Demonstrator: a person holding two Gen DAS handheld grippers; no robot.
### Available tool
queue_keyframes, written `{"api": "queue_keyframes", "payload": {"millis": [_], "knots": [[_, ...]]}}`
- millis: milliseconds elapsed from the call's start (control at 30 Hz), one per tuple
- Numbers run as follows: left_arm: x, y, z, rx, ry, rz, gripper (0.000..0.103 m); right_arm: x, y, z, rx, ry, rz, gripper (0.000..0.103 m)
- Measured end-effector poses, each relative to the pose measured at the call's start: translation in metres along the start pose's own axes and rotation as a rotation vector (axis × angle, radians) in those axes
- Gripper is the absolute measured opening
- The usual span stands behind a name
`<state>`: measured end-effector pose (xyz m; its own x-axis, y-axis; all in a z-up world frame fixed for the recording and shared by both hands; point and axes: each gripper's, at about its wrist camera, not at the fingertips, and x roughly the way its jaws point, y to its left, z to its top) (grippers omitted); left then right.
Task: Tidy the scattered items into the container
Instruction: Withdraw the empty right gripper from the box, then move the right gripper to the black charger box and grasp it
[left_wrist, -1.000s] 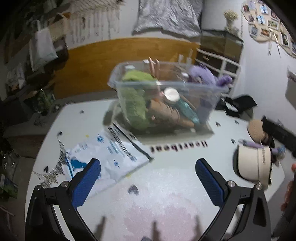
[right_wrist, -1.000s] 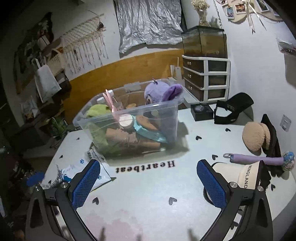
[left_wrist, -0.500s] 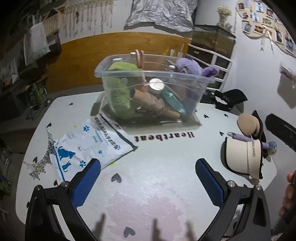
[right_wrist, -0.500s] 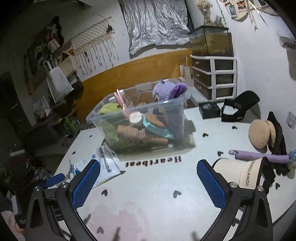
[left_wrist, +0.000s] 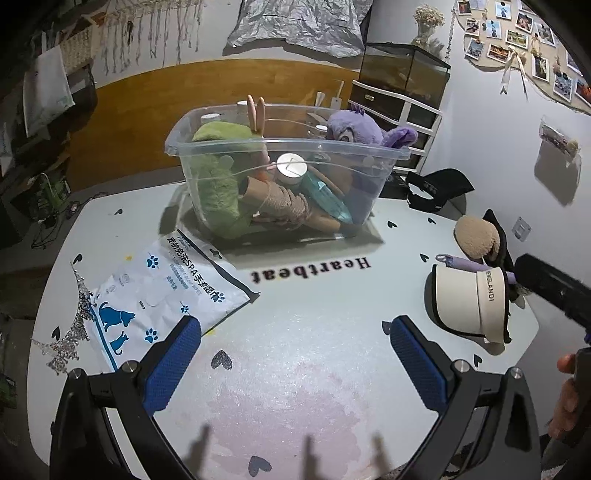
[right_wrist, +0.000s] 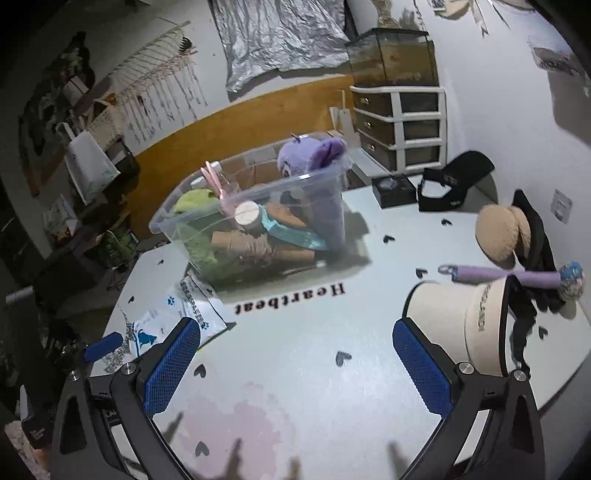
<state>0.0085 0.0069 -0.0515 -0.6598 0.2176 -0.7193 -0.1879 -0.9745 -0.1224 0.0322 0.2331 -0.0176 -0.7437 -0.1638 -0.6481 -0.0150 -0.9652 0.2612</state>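
A clear plastic bin (left_wrist: 284, 151) (right_wrist: 251, 199) stands at the table's far side, holding a green plush, a purple plush (left_wrist: 354, 125), twine spools and a teal bottle. On the table lie a white pet-wipe pouch (left_wrist: 162, 284) (right_wrist: 192, 306), a silver sequin necklace (left_wrist: 74, 325), a cream visor cap (left_wrist: 469, 302) (right_wrist: 461, 317), a purple wand (right_wrist: 509, 275) and a tan plush (left_wrist: 476, 236) (right_wrist: 502, 232). My left gripper (left_wrist: 295, 354) is open and empty above the near table. My right gripper (right_wrist: 295, 354) is open and empty, next to the cream cap.
A black cap (right_wrist: 454, 181) and a small black box (right_wrist: 393, 188) sit at the table's far right. A drawer unit with a glass tank (right_wrist: 399, 110) stands behind. The table edge runs close at right.
Both grippers have pulled back and risen from the bin; more of the table shows. The pouch now lies flatter in the left view. Both stay open.
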Motion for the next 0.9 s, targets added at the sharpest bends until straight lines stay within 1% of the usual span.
{"api": "queue_keyframes", "payload": {"millis": [200,300,433,467,500,533,633,767,900], "knots": [[0.007,0.003,-0.003,0.000,0.019,-0.042,0.103,-0.001,-0.004,-0.011,0.032,0.017,-0.058,0.103],[0.009,0.001,-0.001,-0.007,0.022,-0.032,0.103,0.002,-0.018,-0.008,0.078,0.024,-0.074,0.103],[0.007,-0.005,0.005,-0.043,-0.015,-0.009,0.103,0.012,-0.045,-0.004,0.138,0.051,-0.091,0.103],[0.009,-0.007,0.007,-0.059,-0.017,-0.001,0.103,0.015,-0.052,-0.002,0.149,0.061,-0.093,0.101],[0.011,-0.009,0.008,-0.075,-0.018,0.007,0.103,0.018,-0.063,0.001,0.155,0.073,-0.096,0.097],[0.012,-0.011,0.009,-0.092,-0.020,0.016,0.103,0.021,-0.072,0.004,0.153,0.083,-0.101,0.094],[0.016,-0.025,0.013,-0.121,-0.032,0.043,0.103,0.029,-0.101,0.018,0.142,0.103,-0.120,0.093],[0.023,-0.045,0.020,-0.136,-0.048,0.084,0.103,0.041,-0.143,0.048,0.073,0.089,-0.164,0.093],[0.031,-0.064,0.028,-0.152,-0.064,0.130,0.103,0.067,-0.177,0.090,-0.020,0.075,-0.169,0.093]]}}
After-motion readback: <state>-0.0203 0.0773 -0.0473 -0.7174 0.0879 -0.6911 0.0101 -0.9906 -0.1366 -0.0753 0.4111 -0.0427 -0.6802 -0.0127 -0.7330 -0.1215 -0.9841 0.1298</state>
